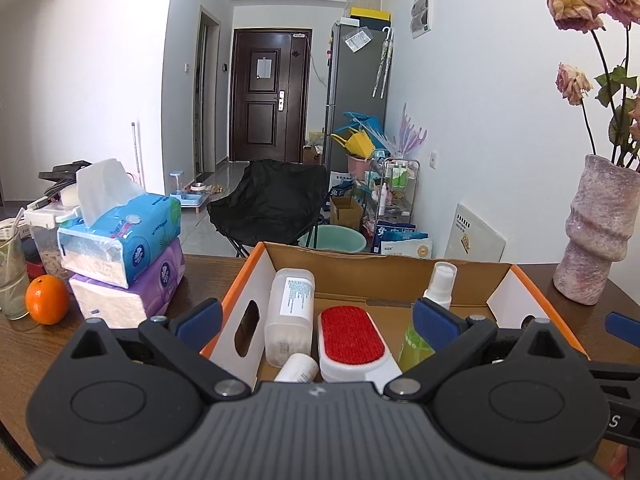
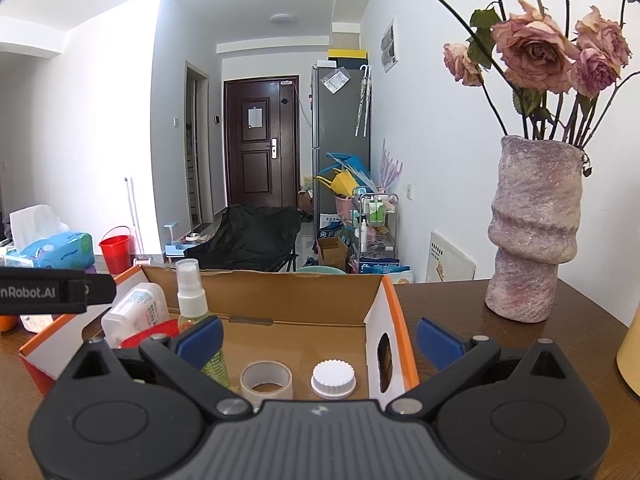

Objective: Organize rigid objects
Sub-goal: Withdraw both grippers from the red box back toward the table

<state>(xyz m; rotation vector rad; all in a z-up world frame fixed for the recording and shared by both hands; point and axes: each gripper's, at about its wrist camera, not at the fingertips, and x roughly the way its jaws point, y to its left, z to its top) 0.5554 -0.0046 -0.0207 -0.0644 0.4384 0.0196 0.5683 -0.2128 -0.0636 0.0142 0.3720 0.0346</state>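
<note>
An orange-edged cardboard box (image 1: pixel 392 276) stands open on the brown table. Inside lie a clear tub with a white label (image 1: pixel 290 312), a red-faced lint brush (image 1: pixel 352 340), a small white bottle (image 1: pixel 297 368) and a green spray bottle (image 1: pixel 434 312). The right wrist view shows the spray bottle (image 2: pixel 194 312), a tape roll (image 2: pixel 266 380) and a white ribbed cap (image 2: pixel 333 378) in the same box (image 2: pixel 394 320). My left gripper (image 1: pixel 318 326) hovers open over the box's left half, holding nothing. My right gripper (image 2: pixel 320 340) is open over the right half, also holding nothing.
Stacked tissue packs (image 1: pixel 124 248), an orange (image 1: pixel 47 299) and a glass (image 1: pixel 12 280) sit left of the box. A pink stone vase (image 2: pixel 534 232) with dried roses stands on the table right of it. A pale yellow object (image 2: pixel 630 356) is at the right edge.
</note>
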